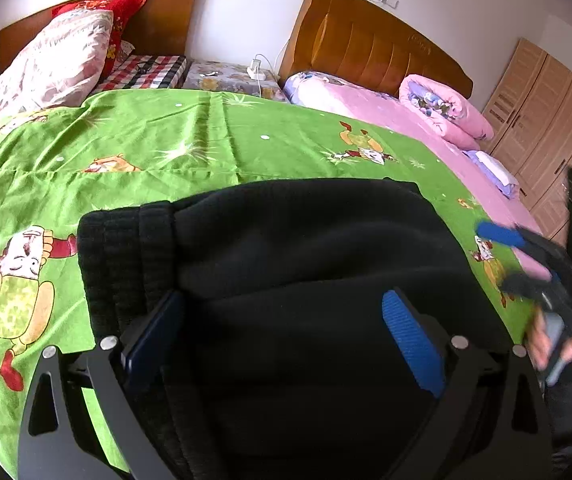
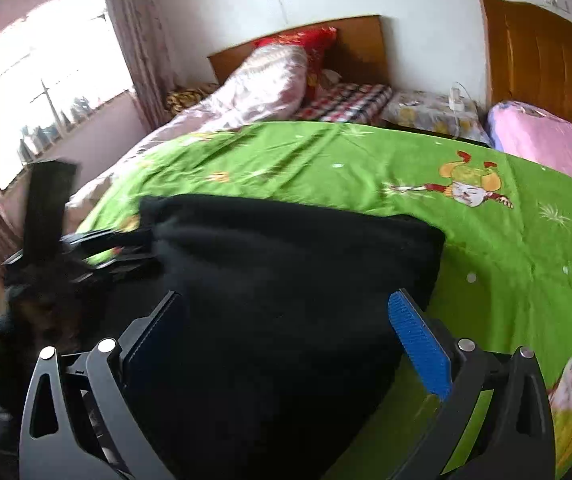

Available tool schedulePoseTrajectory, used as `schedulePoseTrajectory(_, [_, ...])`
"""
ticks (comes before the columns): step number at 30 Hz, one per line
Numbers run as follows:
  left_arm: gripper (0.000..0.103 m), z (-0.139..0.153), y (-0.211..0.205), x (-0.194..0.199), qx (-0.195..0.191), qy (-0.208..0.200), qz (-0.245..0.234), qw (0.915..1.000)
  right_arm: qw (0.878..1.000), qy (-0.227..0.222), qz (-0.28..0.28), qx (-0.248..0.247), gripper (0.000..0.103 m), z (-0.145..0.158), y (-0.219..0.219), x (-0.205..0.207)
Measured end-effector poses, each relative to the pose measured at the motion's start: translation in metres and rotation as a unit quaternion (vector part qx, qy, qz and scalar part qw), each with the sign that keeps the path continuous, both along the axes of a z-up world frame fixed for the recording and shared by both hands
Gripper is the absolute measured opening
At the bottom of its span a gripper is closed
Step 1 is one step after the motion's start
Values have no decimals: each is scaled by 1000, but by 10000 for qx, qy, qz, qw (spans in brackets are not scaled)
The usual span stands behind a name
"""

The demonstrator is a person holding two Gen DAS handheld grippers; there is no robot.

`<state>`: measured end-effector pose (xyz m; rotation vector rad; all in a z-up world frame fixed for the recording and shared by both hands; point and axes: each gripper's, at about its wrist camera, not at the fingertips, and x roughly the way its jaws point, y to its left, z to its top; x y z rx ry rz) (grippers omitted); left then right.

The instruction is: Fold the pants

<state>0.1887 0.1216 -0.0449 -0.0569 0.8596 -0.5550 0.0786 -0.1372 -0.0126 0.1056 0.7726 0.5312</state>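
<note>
Already lying as thick folded bundle on green cartoon sheet [image 1: 189, 140]: black fleece pants [image 1: 306, 260], ribbed waistband [image 1: 125, 248] facing left. Hovering spread wide, gripping nothing: left gripper [image 1: 281, 344], right gripper [image 2: 286, 344]. Risking slippage, top layer sliding, bulky fleece springing open, loose sheet bunching underneath.

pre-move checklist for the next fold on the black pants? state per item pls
1. Left hand-held gripper open, fabric between fingers: ok.
2. Right hand-held gripper open over fabric: ok.
3. Black fleece pants lying on green cartoon-print bedsheet: ok.
4. Ribbed waistband visible, edges aligned: cannot tell.
5. Fold layers square underneath: cannot tell.
6. Bare sheet beyond the pants: ok.
</note>
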Motion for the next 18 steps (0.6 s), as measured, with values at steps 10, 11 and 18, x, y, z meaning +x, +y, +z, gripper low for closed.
schedulePoseTrajectory(10, [99, -1, -5, -2, 233, -97, 73, 9997, 9997, 5, 261, -18, 99, -28, 19, -35])
schedulePoseTrajectory(11, [99, -1, -7, -3, 285, -115, 82, 9995, 9997, 33, 242, 5, 99, -29, 18, -34])
schedulePoseTrajectory(18, [99, -2, -7, -3, 368, -172, 125, 9991, 10000, -42, 16, 33, 99, -31, 9, -42])
